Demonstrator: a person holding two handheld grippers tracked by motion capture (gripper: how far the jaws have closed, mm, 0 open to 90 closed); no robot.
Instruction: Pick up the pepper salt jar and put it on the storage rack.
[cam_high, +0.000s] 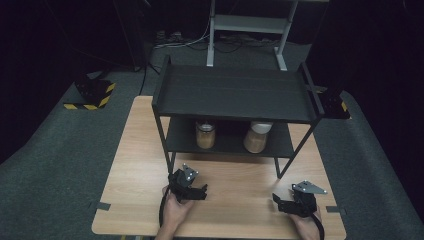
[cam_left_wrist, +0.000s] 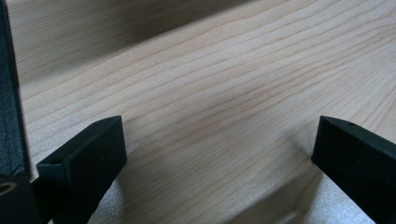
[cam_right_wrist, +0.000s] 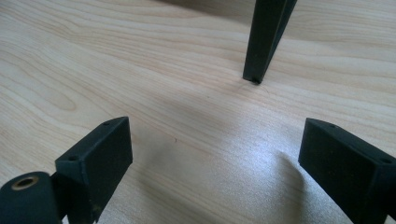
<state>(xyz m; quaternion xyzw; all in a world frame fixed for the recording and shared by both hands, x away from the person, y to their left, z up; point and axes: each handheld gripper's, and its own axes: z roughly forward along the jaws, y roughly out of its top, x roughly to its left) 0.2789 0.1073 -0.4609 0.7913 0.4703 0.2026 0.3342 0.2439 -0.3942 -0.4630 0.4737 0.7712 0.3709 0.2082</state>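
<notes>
A black two-tier metal shelf (cam_high: 235, 92) stands on the wooden table (cam_high: 135, 165). On its lower tier sit two jars: one with brown contents (cam_high: 205, 135) at the left, and one with a white lid (cam_high: 257, 136) at the right. My left gripper (cam_high: 199, 192) rests low over the table in front of the shelf's front left leg, open, with bare wood between its jaws (cam_left_wrist: 215, 158). My right gripper (cam_high: 280, 204) sits near the table's front right, open and empty (cam_right_wrist: 215, 158). The shelf's front right leg (cam_right_wrist: 265, 39) stands just beyond it.
The table's front edge runs just below both hands. Grey carpet surrounds the table. A black box with yellow hazard stripes (cam_high: 92, 95) lies at the far left, and a metal stand (cam_high: 247, 30) rises behind the shelf.
</notes>
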